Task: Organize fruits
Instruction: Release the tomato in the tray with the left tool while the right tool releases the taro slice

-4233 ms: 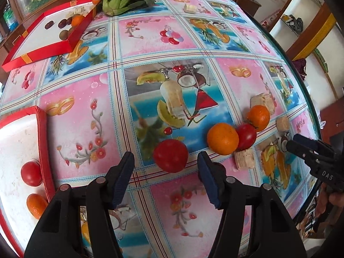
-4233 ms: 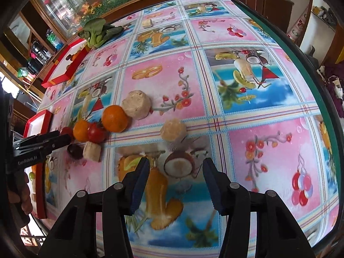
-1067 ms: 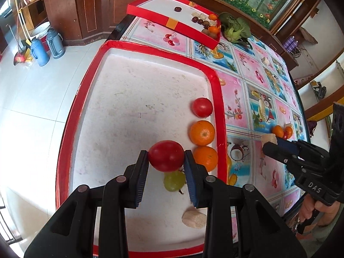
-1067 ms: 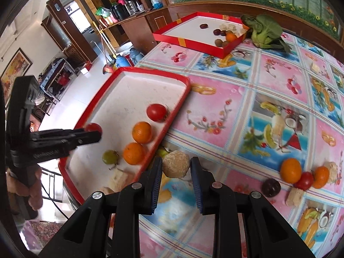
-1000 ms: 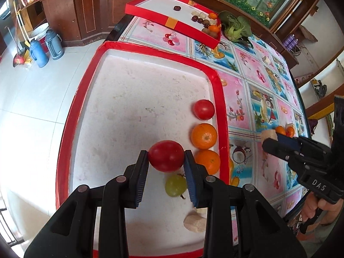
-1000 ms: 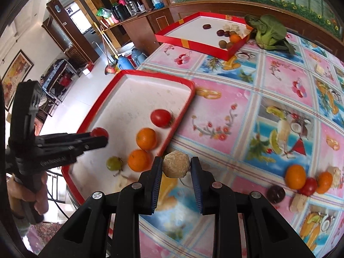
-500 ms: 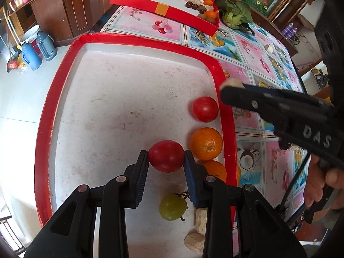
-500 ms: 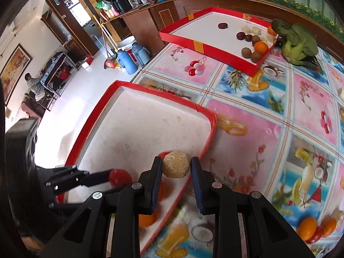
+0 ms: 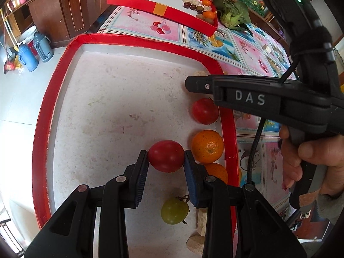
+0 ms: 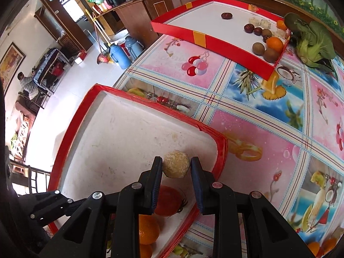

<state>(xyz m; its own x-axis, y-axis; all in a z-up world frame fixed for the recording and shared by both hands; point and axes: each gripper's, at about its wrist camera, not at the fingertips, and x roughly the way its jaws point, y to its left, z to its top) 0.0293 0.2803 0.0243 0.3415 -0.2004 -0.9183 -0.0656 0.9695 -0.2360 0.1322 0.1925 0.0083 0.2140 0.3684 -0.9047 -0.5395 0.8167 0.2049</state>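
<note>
Our left gripper [image 9: 166, 160] squeezes a red tomato [image 9: 166, 155] over the red tray [image 9: 43, 116], beside an orange [image 9: 207, 143]. Our right gripper [image 10: 176, 168] squeezes a tan ball [image 10: 176, 164], and its black arm crosses above another tomato [image 9: 204, 111].

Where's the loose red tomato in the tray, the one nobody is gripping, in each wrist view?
Left wrist: the tomato lies at the tray's right side, just under the right gripper's dark arm and above an orange.
Right wrist: the tomato shows low in the picture, behind the gripper's fingers, below the held tan ball.
Shared landmark: the tray's red rim beside it.
</note>
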